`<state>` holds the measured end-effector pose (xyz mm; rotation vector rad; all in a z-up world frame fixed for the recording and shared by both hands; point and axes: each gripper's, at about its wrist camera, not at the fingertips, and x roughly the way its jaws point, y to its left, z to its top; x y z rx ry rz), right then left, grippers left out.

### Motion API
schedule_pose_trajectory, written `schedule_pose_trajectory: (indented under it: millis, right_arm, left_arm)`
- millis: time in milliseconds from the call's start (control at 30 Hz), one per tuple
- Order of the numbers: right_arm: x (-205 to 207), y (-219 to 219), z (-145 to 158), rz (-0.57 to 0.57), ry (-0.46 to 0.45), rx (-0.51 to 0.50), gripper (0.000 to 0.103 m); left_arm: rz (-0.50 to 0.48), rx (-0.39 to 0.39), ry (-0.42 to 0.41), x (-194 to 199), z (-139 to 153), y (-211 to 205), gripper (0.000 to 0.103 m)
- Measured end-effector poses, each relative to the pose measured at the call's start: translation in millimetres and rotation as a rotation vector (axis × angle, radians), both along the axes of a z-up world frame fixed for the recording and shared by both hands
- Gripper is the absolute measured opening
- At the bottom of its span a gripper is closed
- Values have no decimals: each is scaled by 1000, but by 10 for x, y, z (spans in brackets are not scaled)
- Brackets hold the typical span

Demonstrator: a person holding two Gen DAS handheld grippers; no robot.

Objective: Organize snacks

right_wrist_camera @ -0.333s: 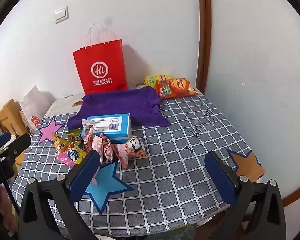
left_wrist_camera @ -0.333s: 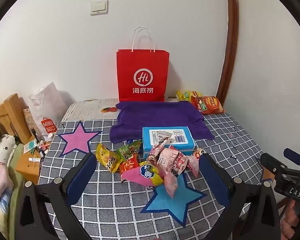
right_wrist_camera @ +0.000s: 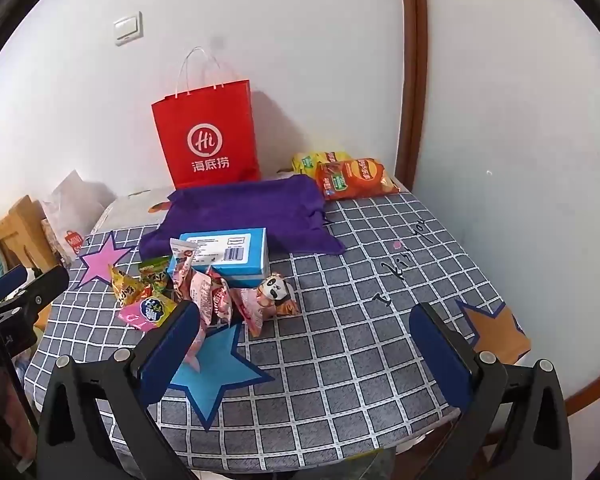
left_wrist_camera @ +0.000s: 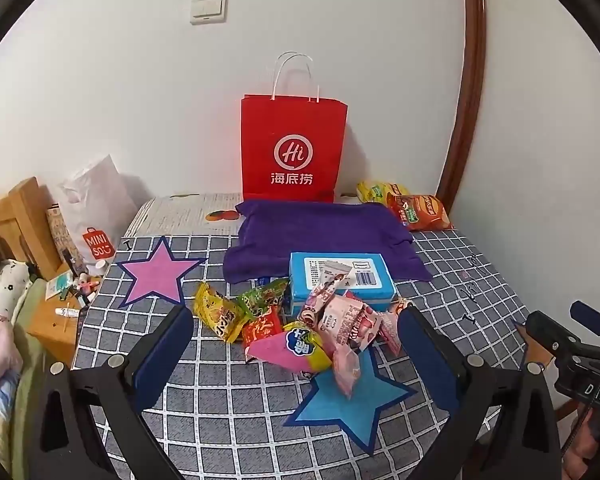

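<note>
Snacks heaped on my table, both tongs released.
My left tongs (left_wrist_camera: 296, 332) and right tongs (right_wrist_camera: 304, 324) hover spread wide, holding nothing. The snack packets (left_wrist_camera: 300, 328) lie piled against the blue box (left_wrist_camera: 340, 276), before the purple cloth (left_wrist_camera: 320, 232) and red bag (left_wrist_camera: 294, 148); two chip bags (right_wrist_camera: 348, 174) sit near the table (right_wrist_camera: 360, 340) corner.

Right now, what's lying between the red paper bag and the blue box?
The purple towel: it spreads from the foot of the red paper bag to under the blue box. Both wrist views show it.

Snack pile (left_wrist_camera: 300, 320) blocks centre; checked cloth (right_wrist_camera: 360, 340) rightward seemingly bare.
</note>
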<state>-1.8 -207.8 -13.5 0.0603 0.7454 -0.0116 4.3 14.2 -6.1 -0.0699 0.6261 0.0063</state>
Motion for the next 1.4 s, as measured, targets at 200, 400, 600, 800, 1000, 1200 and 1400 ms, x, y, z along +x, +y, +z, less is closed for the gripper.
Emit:
schedule_pose_trajectory:
  millis: [200, 400, 600, 800, 1000, 1200, 1400]
  right_arm:
    - [-22, 68, 29, 12, -13, -3, 103]
    - [-30, 98, 62, 19, -16, 0, 103]
    - [-37, 120, 64, 25, -17, 1, 103]
    - [-31, 129, 90, 26, -20, 1, 103]
    - [-40, 147, 108, 27, -27, -3, 103]
    - [-48, 144, 114, 30, -30, 0, 103]
    - [-56, 137, 129, 30, -33, 6, 103]
  left_arm:
    - [1, 10, 1, -9, 13, 7, 103]
    - [0, 14, -1, -31, 3, 2, 103]
    - [0, 14, -1, -33, 6, -1, 103]
    - [-2, 14, -6, -53, 33, 8, 103]
    - [-3, 15, -9, -67, 60, 11, 103]
    - [-1, 17, -7, -69, 73, 6, 103]
    - [-1, 21, -9, -69, 74, 6, 103]
